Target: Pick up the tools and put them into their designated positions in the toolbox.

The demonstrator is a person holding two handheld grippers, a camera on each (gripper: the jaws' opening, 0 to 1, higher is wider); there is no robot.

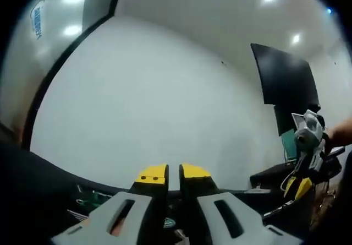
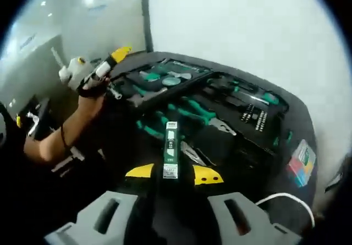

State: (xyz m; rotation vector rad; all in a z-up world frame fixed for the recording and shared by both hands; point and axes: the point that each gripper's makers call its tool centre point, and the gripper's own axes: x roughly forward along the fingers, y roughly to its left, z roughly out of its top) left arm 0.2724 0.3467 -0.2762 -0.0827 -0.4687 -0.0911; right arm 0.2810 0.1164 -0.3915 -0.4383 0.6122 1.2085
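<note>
A: Where's the right tool (image 2: 171,173)?

B: In the right gripper view it hangs above the near edge of the dark counter (image 2: 300,118), its yellow-tipped jaws clenched on a slim green and white tester pen (image 2: 170,148). The pen stands up between the jaws and points away toward the toolbox.

A: And the toolbox (image 2: 220,113)?

B: Open on the counter, beyond the pen. Green-handled pliers (image 2: 201,113) lie near its middle; further green-handled tools sit in the far trays, and a row of small bits (image 2: 254,115) to the right.

A: The other hand?

B: The person's hand (image 2: 91,88) holds the left tool (image 2: 113,58) at the far left of the toolbox, raised over its edge. In the left gripper view that tool (image 1: 173,174) has its jaws almost together, only a thin slit between them, nothing gripped. It faces a white wall (image 1: 165,102).

A: Anything else?

B: A white cable (image 2: 286,201) curls at the near right of the counter, and the right tool (image 1: 305,162) appears at the right of the left gripper view.
</note>
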